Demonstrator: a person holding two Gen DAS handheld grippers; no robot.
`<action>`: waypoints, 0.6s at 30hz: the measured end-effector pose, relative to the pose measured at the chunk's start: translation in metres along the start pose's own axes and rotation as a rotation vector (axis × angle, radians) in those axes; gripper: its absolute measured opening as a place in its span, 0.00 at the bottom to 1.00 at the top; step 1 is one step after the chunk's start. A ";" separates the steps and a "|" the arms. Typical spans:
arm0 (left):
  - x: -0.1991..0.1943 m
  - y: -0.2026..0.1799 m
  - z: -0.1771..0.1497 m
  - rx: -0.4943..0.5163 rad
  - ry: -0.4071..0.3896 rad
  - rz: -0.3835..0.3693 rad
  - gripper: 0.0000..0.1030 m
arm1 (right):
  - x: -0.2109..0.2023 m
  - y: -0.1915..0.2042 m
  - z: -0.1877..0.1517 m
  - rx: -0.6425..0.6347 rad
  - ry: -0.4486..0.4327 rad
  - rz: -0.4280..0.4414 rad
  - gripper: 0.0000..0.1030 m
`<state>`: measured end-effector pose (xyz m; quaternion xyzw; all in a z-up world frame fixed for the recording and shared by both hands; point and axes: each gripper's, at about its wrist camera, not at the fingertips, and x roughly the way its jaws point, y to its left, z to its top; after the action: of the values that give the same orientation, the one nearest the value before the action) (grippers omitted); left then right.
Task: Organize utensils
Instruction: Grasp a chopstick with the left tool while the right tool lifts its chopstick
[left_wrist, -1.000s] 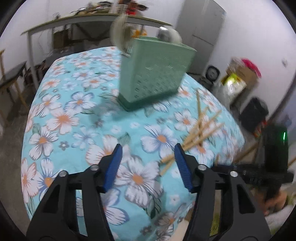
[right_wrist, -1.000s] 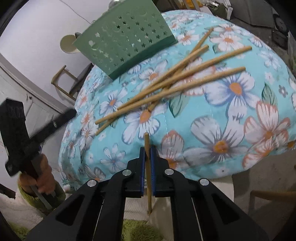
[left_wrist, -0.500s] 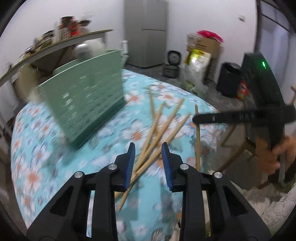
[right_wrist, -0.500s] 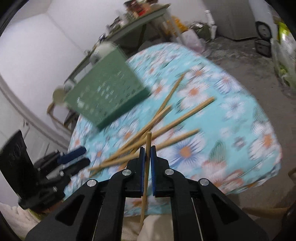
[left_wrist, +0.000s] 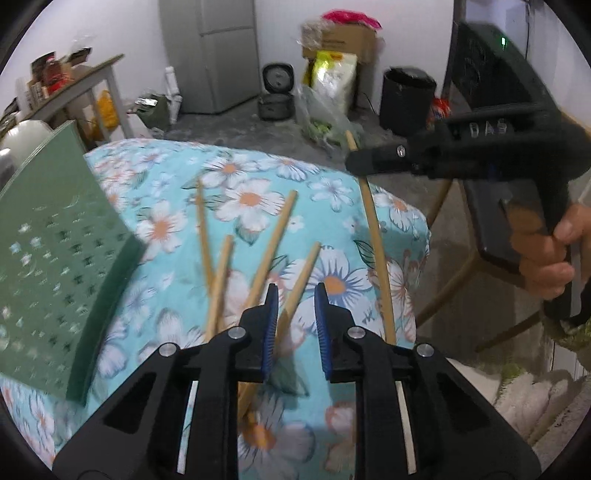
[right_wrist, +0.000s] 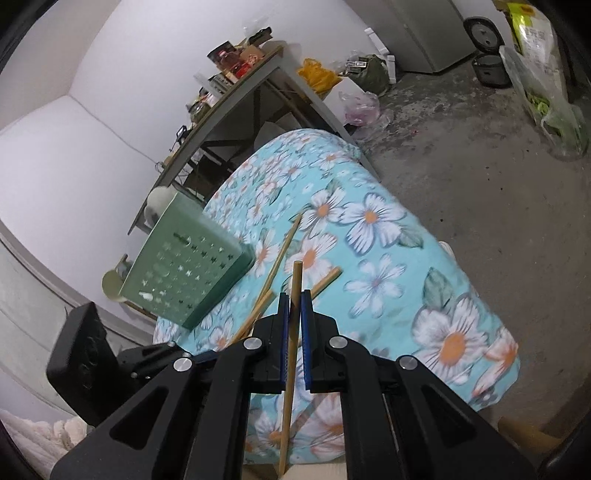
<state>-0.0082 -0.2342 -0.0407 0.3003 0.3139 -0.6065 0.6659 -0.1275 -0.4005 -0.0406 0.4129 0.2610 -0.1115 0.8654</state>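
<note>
The left claw (left_wrist: 294, 306) points steeply downward, its blue pads (left_wrist: 270, 325) standing a narrow gap apart; its jaws have just been closing, and one wooden stick (left_wrist: 295, 291) runs up between them without the pads pressing on it. The right claw (right_wrist: 294, 314) is clamped tight on a thin chopstick (right_wrist: 293, 332), which passes through the pads and sticks out ahead of the tips and back below them. In the left wrist view the right claw (left_wrist: 354, 162) sits ahead and to the right, its handle gripped by a bare hand (left_wrist: 550, 254).

5 wooden chopsticks (left_wrist: 274, 246), 1 green perforated basket (left_wrist: 55, 266), and 2 hand-held grippers (left_wrist: 294, 308).
</note>
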 end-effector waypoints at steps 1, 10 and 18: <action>0.006 -0.001 0.003 0.007 0.014 -0.007 0.18 | 0.001 -0.004 0.001 0.008 -0.002 0.002 0.06; 0.041 -0.004 0.017 0.020 0.090 -0.021 0.15 | 0.009 -0.029 0.007 0.068 -0.005 0.038 0.06; 0.051 -0.003 0.023 0.000 0.101 -0.019 0.11 | 0.009 -0.034 0.009 0.086 -0.013 0.061 0.06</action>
<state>-0.0069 -0.2845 -0.0665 0.3275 0.3498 -0.5969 0.6435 -0.1302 -0.4292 -0.0631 0.4566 0.2378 -0.0989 0.8516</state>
